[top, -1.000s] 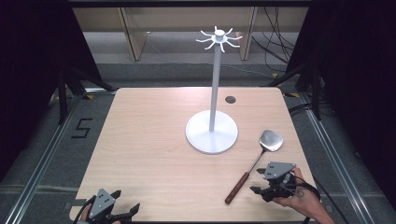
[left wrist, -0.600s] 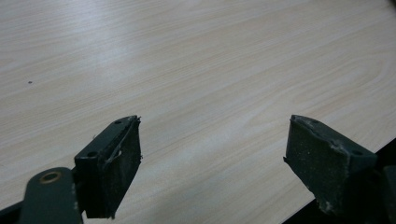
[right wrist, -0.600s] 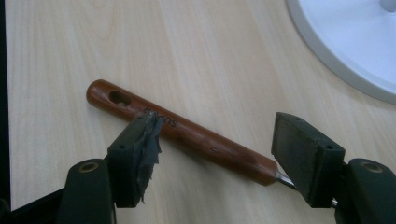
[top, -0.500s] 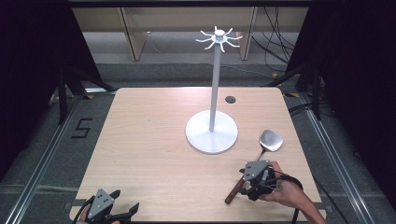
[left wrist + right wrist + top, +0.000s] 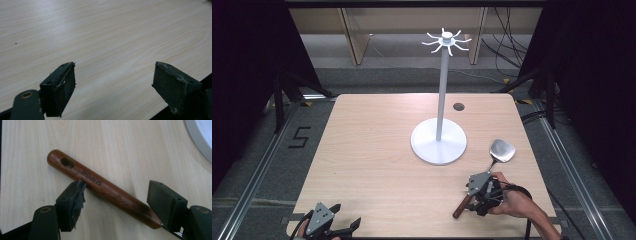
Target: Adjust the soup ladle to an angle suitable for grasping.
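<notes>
A spatula lies on the wooden table (image 5: 372,150) at the front right, steel head (image 5: 502,150) away from me and brown wooden handle (image 5: 460,207) toward the front edge. In the right gripper view the handle (image 5: 100,183), marked SUPOR and with a hanging hole, lies slanted between the jaws. My right gripper (image 5: 474,200) (image 5: 117,195) is open with one jaw on each side of the handle; the left pad (image 5: 75,195) touches or nearly touches it. At the front left corner my left gripper (image 5: 346,227) (image 5: 113,82) stands open over bare wood.
A white stand rises from a round base (image 5: 438,145) at the table's middle, its pole topped by a ring of hooks (image 5: 446,40). A small dark hole (image 5: 458,106) sits behind it. The table's front edge runs just below both grippers.
My right gripper has moved left from beside the spatula until its jaws straddle the wooden handle. The spatula and my left gripper have stayed where they were.
</notes>
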Demonstrator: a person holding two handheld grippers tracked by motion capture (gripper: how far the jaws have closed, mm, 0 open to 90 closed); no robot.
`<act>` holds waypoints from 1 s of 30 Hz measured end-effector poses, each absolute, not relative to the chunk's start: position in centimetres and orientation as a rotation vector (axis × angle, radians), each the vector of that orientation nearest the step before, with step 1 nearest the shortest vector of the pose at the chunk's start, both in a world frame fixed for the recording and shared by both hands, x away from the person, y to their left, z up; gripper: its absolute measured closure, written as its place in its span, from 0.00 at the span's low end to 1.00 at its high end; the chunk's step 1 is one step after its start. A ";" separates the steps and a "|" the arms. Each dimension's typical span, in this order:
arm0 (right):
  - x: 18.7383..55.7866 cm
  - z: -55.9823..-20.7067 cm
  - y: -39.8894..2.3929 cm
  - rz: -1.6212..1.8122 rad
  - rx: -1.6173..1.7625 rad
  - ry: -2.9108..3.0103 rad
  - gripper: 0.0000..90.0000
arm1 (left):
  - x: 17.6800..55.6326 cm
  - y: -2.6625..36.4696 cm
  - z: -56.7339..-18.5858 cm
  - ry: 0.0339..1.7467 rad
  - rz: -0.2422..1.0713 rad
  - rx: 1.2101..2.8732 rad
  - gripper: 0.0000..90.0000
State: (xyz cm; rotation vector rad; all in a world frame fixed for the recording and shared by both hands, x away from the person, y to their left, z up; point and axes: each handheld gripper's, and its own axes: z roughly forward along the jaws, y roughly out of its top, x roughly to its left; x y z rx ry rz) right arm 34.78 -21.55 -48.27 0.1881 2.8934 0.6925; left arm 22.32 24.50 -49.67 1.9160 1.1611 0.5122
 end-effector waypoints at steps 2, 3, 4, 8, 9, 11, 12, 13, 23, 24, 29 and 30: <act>34.9 -48.3 -21.6 0.681 0.184 2.899 0.33 | 22.3 24.4 -49.7 1.160 0.508 1.911 0.19; 34.9 -48.4 -21.6 0.669 0.171 2.908 0.32 | 22.3 24.4 -49.7 1.161 0.507 1.914 0.19; 35.0 -48.5 -21.5 0.666 0.156 2.907 0.31 | 22.3 24.4 -49.7 1.161 0.507 1.914 0.19; 35.3 -48.7 -21.2 0.644 0.121 2.935 0.31 | 22.3 24.4 -49.7 1.164 0.509 1.915 0.19; 35.2 -48.8 -21.2 0.639 0.172 2.944 0.31 | 22.2 24.4 -49.6 1.163 0.511 1.913 0.19; 35.7 -48.8 -21.1 0.635 0.131 2.942 0.34 | 22.3 24.4 -49.7 1.160 0.508 1.915 0.19; 35.7 -48.6 -21.1 0.618 0.139 2.945 0.37 | 22.3 24.5 -49.7 1.162 0.504 1.915 0.19; 35.8 -48.6 -21.1 0.606 0.167 2.947 0.40 | 22.3 24.5 -49.7 1.161 0.506 1.914 0.19; 37.3 -48.3 -20.6 0.584 0.283 2.968 0.62 | 22.3 24.4 -49.7 1.161 0.505 1.915 0.19; 37.5 -48.3 -20.4 0.570 0.262 2.966 0.64 | 22.3 24.4 -49.7 1.162 0.508 1.912 0.19; 37.7 -48.1 -19.9 0.526 0.292 2.981 0.67 | 22.2 24.5 -49.7 1.160 0.511 1.918 0.19; 37.9 -48.1 -19.6 0.508 0.300 2.969 0.67 | 22.3 24.5 -49.7 1.159 0.508 1.917 0.19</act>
